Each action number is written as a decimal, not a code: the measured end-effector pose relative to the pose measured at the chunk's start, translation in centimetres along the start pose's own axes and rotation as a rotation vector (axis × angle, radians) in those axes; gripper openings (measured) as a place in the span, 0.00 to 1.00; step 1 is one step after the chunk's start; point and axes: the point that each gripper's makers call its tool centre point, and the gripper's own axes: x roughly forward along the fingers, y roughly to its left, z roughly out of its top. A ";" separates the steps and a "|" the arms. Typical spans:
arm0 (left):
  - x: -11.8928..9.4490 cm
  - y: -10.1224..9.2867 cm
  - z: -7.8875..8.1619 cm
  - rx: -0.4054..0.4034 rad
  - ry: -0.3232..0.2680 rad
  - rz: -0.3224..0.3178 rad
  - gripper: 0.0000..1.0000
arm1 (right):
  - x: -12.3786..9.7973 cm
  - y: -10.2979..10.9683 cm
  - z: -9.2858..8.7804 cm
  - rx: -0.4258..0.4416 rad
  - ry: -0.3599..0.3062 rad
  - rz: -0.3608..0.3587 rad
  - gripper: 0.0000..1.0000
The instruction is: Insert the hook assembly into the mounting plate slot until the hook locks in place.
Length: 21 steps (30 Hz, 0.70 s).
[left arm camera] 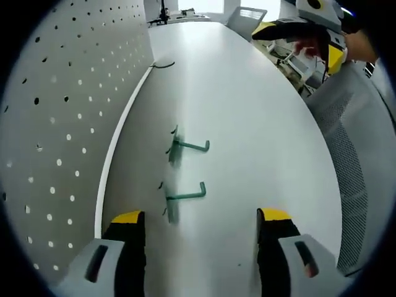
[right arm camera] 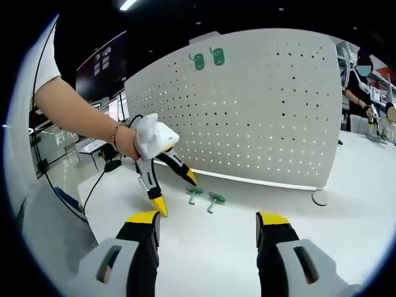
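— Where are the hooks?

— Two green hooks lie on the white table, near the foot of the pegboard. In the left gripper view the near hook and the far hook lie side by side, apart, shafts running away from the board, bent tips at the far end.

— And the tongs?

— The left gripper hangs just short of the near hook, jaws wide apart, nothing in them. The right gripper is also spread wide and empty, held well back.

— Anything else around?

— In the right gripper view, two green plates sit high on the board. A black cable lies by its base. A person stands at the far right.
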 end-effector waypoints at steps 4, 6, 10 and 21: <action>-0.2 0.6 0.2 -0.029 -0.025 0.014 0.63 | 0.0 -0.1 0.0 0.002 0.001 -0.004 0.60; -0.3 1.1 0.2 -0.053 -0.037 0.029 0.57 | 0.0 -0.1 0.0 0.003 -0.001 -0.005 0.60; -0.3 1.3 0.3 -0.059 -0.049 0.037 0.52 | 0.0 -0.2 0.1 0.008 -0.004 -0.009 0.59; -0.2 2.4 0.5 -0.117 -0.063 0.084 0.35 | 0.2 0.0 0.0 0.000 0.002 -0.002 0.60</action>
